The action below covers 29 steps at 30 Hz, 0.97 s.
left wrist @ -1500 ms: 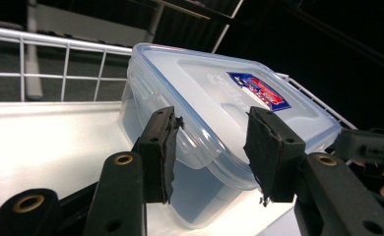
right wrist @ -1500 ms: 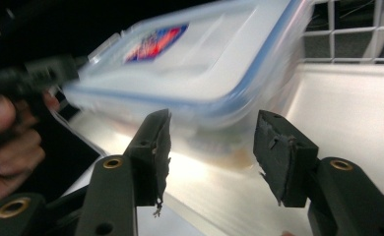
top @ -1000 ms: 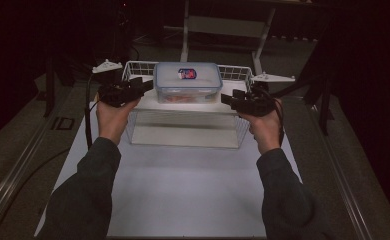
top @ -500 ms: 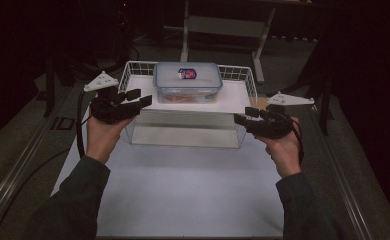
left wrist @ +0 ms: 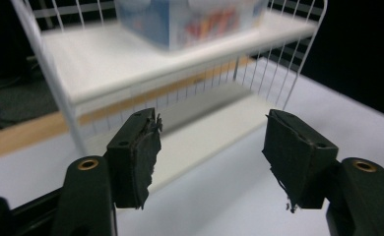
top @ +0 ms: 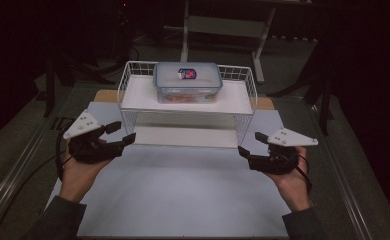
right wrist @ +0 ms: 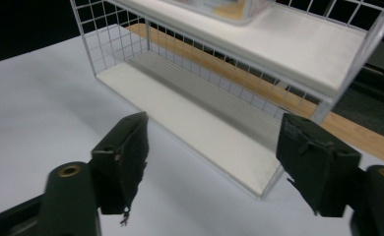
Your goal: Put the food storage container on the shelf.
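A clear plastic food box (top: 187, 80) with a blue-edged lid stands on the top shelf of a white wire rack (top: 133, 95). My left gripper (top: 121, 133) hovers over the mat in front of the rack's left corner and points at it. Its jaws have just been opening and hold nothing. My right gripper (top: 251, 143) mirrors it at the rack's right front corner; its jaws have also just been opening, with nothing between them. The left gripper view puts the gripper (left wrist: 212, 123) before the rack (left wrist: 106, 59) and the blurred box (left wrist: 180, 19). In the right gripper view the gripper (right wrist: 214, 123) faces the rack (right wrist: 288, 39).
A white mat (top: 183, 190) covers the table in front of the rack. A wooden strip (top: 105, 95) runs behind the rack. A pale metal stand (top: 223, 25) rises on the dark floor beyond. Metal rails (top: 13, 175) run along the table's sides.
Both hands have drawn back from the sides of the top shelf toward the person, lower and wider apart. Both pairs of jaws stand wider. The box has stayed on the shelf.
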Motion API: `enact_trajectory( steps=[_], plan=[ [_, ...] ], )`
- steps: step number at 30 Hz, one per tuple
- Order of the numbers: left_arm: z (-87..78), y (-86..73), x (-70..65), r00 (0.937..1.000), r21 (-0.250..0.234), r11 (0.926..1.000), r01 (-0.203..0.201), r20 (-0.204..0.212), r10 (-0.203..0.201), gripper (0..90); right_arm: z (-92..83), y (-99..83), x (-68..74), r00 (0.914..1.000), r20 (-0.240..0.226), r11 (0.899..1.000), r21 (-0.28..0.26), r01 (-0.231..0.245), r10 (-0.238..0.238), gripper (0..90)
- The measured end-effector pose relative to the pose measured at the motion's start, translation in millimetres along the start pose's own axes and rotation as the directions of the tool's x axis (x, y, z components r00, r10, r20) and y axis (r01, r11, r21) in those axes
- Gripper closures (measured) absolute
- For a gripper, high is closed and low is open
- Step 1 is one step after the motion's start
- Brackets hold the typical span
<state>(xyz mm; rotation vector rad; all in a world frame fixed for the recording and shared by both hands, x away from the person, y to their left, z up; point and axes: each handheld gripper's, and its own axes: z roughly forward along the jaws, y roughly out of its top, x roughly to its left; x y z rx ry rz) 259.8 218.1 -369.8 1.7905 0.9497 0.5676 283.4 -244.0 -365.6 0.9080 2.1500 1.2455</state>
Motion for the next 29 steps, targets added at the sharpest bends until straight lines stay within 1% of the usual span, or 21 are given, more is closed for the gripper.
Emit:
enact_trajectory(
  steps=[1, 4, 6, 8, 10, 12, 14, 15, 17, 19, 22, 24, 27, 29],
  plan=[
    [-3.1, -6.0, -1.0, 1.0000, 0.002, 1.0000, -0.007, -0.006, 0.007, 35.2, -2.4, -5.4, 1.6, 1.0000, -0.002, 1.000, -0.004, -0.004, 0.004, 24.7],
    [-9.0, -22.5, -3.1, 1.0000, 0.004, 1.0000, -0.006, 0.004, 0.006, 32.4, -6.3, -16.4, 2.9, 0.9999, 0.003, 1.000, -0.003, -0.015, 0.015, 22.1],
    [-12.3, -36.7, -5.6, 1.0000, 0.006, 1.0000, -0.007, -0.007, 0.007, 30.7, -8.9, -24.1, 3.4, 0.9996, 0.011, 1.000, -0.004, -0.024, 0.025, 20.5],
    [-13.7, -48.2, -7.3, 0.9999, 0.004, 1.0000, 0.003, -0.015, -0.003, 29.1, -11.6, -31.9, 4.1, 0.9994, 0.005, 0.999, -0.009, -0.034, 0.034, 20.4],
    [-14.3, -61.3, -9.2, 0.9994, 0.003, 1.0000, -0.001, -0.036, 0.001, 27.2, -14.3, -39.6, 5.1, 0.9990, 0.010, 0.999, -0.017, -0.044, 0.044, 20.3],
    [-15.6, -75.0, -8.2, 0.9993, 0.004, 1.0000, 0.008, -0.038, -0.008, 26.9, -17.4, -48.9, 6.3, 0.9979, 0.008, 0.997, -0.032, -0.064, 0.064, 20.1],
    [-17.4, -86.5, -6.6, 0.9988, -0.006, 0.9997, 0.024, -0.042, -0.025, 26.9, -19.1, -57.7, 7.4, 0.9974, 0.004, 0.996, -0.043, -0.072, 0.073, 20.0],
    [-18.4, -92.1, -5.7, 0.9981, -0.018, 0.9992, 0.036, -0.049, -0.037, 26.8, -19.5, -62.2, 8.0, 0.9970, 0.003, 0.996, -0.049, -0.077, 0.077, 20.1],
    [-19.8, -99.2, -3.3, 0.9967, -0.022, 0.9984, 0.053, -0.060, -0.054, 26.8, -19.6, -70.1, 8.8, 0.9962, 0.002, 0.994, -0.061, -0.087, 0.087, 20.0],
    [-21.6, -102.4, -1.1, 0.9953, -0.025, 0.9984, 0.051, -0.081, -0.053, 26.7, -19.3, -77.5, 9.3, 0.9951, 0.001, 0.993, -0.072, -0.098, 0.099, 20.0],
    [-23.4, -105.7, 1.7, 0.9935, -0.039, 0.9970, 0.066, -0.090, -0.070, 26.7, -19.8, -83.6, 9.9, 0.9946, 0.008, 0.992, -0.077, -0.103, 0.104, 20.1],
    [-22.2, -107.6, 2.7, 0.9927, -0.030, 0.9979, 0.058, -0.104, -0.060, 26.7, -19.8, -85.6, 9.3, 0.9942, 0.012, 0.991, -0.081, -0.105, 0.107, 20.1],
    [-17.9, -109.5, 4.3, 0.9912, -0.018, 0.9978, 0.064, -0.115, -0.066, 26.8, -18.3, -88.1, 8.2, 0.9942, 0.017, 0.991, -0.078, -0.105, 0.106, 20.0],
    [-16.7, -110.0, 4.9, 0.9907, -0.011, 0.9980, 0.063, -0.120, -0.064, 26.8, -15.8, -90.6, 6.3, 0.9938, 0.030, 0.992, -0.068, -0.105, 0.107, 20.1]
  ],
)
